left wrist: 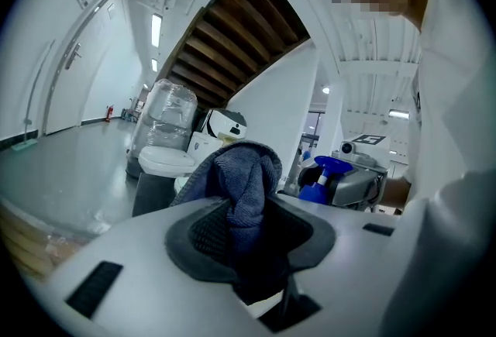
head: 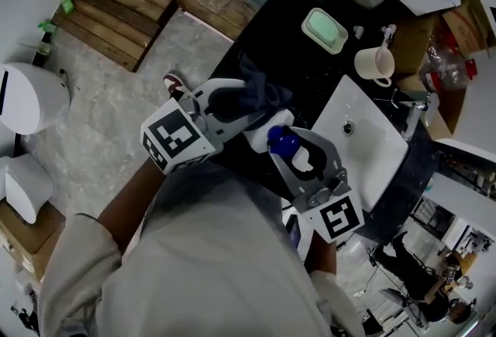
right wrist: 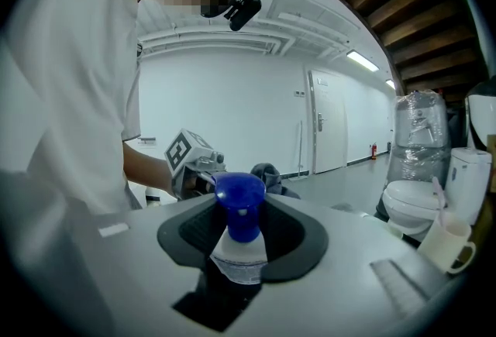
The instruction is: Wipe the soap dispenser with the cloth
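While I hold both grippers over the near edge of the black counter (head: 288,45), my right gripper (right wrist: 239,254) has its jaws fairly wide apart and pressed on the soap dispenser (right wrist: 239,211). The pads clamp its pale, labelled body, and its blue pump head stands up out of the jaws. In the head view the bottle hangs above the counter's edge, just beside the near corner of the white sink (head: 370,161), lifted clear of the surface.

My left gripper (left wrist: 242,231) is closed on the cloth (left wrist: 242,177), a dark blue-grey towel bunched between the pads, with its folds rising in a hump above them. It points toward the dispenser from the side. The cloth is near the blue pump head, and the left gripper view shows a gap between the two, so they do not touch.

Farther back on the counter, near its far corner, lies a green soap dish (head: 325,30). A cream cup (head: 375,63) stands beside the sink's far edge, and the tap (head: 414,115) rises at the sink's right side.
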`<action>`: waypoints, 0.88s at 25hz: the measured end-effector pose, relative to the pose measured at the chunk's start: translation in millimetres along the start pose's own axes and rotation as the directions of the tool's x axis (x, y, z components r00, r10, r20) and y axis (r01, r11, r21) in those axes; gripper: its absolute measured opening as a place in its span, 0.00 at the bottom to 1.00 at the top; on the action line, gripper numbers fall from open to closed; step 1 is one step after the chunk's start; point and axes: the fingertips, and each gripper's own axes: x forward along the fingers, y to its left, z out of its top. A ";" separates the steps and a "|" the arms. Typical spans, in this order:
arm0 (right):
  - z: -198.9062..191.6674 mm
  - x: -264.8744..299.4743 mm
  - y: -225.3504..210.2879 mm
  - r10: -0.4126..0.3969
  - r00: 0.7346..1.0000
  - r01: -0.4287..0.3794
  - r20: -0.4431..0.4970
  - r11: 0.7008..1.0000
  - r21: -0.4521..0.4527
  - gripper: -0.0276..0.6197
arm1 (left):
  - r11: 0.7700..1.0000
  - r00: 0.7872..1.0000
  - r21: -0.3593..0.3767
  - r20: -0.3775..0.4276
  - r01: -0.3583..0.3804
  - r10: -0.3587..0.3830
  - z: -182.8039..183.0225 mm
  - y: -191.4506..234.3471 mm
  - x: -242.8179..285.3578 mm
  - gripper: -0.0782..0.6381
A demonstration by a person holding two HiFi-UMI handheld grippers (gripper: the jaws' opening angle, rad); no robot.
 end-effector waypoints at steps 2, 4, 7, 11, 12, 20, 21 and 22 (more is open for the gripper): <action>-0.2 -0.9 -0.4 0.000 1.000 0.000 -0.001 1.000 0.000 0.23 | 1.000 1.000 0.000 0.000 -0.003 0.003 -1.5 0.2 0.1 0.27; -1.4 -1.3 0.1 0.003 1.000 -0.003 -0.001 1.000 0.000 0.23 | 1.000 1.000 0.000 -0.007 -0.005 0.005 -5.0 0.8 -0.3 0.27; -2.4 -1.3 0.8 0.005 1.000 -0.005 0.005 1.000 0.008 0.23 | 1.000 1.000 -0.010 -0.016 -0.005 0.004 -10.1 0.8 -1.1 0.27; -1.1 -2.2 0.0 0.003 1.000 -0.003 0.014 1.000 0.014 0.23 | 1.000 1.000 -0.029 -0.026 -0.011 0.010 -14.4 1.6 -1.5 0.27; -0.7 -2.1 0.3 0.004 1.000 -0.004 0.015 1.000 0.015 0.23 | 0.999 1.000 -0.031 -0.029 -0.012 0.012 -15.5 2.1 -2.2 0.27; -2.0 -3.1 0.7 0.009 0.999 -0.011 0.038 0.999 0.051 0.23 | 0.998 0.999 -0.052 -0.033 -0.021 0.019 -25.7 2.8 -3.7 0.27; -2.2 -3.4 0.5 0.007 0.999 -0.009 0.040 0.998 0.055 0.23 | 0.998 0.999 -0.055 -0.033 -0.024 0.022 -27.2 3.1 -3.4 0.27; -2.4 -3.6 0.2 0.006 0.999 -0.008 0.041 0.998 0.058 0.23 | 0.998 0.999 -0.057 -0.035 -0.027 0.025 -28.8 3.6 -3.2 0.27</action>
